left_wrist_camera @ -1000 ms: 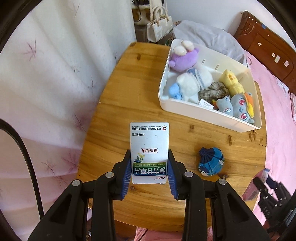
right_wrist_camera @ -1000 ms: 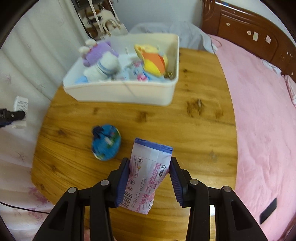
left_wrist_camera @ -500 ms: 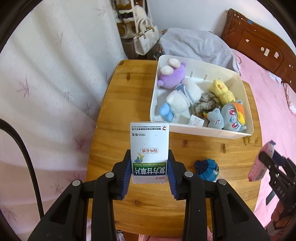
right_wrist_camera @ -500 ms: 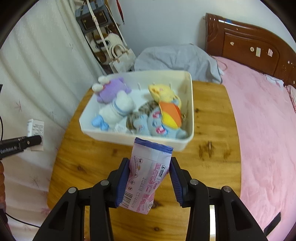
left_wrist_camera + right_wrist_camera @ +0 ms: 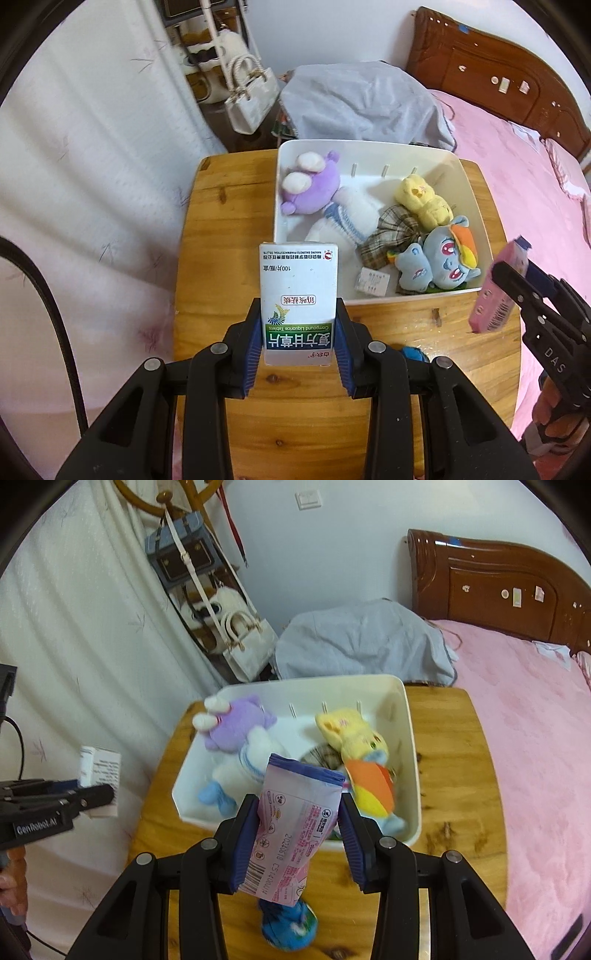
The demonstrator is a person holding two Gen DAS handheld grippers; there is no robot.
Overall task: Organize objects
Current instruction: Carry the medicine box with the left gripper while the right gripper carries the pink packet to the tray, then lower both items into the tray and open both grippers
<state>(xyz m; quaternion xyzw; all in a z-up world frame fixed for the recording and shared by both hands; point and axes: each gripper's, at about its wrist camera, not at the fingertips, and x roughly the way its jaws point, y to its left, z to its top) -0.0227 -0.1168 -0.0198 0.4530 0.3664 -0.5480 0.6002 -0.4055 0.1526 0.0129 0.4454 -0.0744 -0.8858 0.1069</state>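
My left gripper (image 5: pixel 299 350) is shut on a white and green medicine box (image 5: pixel 298 295), held upright above the wooden table (image 5: pixel 221 229). My right gripper (image 5: pixel 300 834) is shut on a pink tissue packet (image 5: pixel 295 823), in front of the white bin (image 5: pixel 412 746). The bin (image 5: pixel 476 221) holds several plush toys: a purple one (image 5: pixel 314 184), a yellow one (image 5: pixel 421 199) and a blue pony (image 5: pixel 439 258). A small blue plush ball (image 5: pixel 291 926) lies on the table under the right gripper. In the left wrist view the right gripper (image 5: pixel 517 280) with the packet (image 5: pixel 495 295) shows at the right edge.
A curtain (image 5: pixel 92 166) hangs left of the table. A pink bed (image 5: pixel 535 757) with a wooden headboard (image 5: pixel 498 587) lies to the right. A grey bundle (image 5: pixel 362 642) and hanging handbags (image 5: pixel 240 642) stand behind the table. A person's hand (image 5: pixel 14 882) grips the left tool.
Both grippers have pulled back and risen, each keeping its item. The bin now shows farther off and more of the room is in view. The blue ball now lies beneath the grippers.
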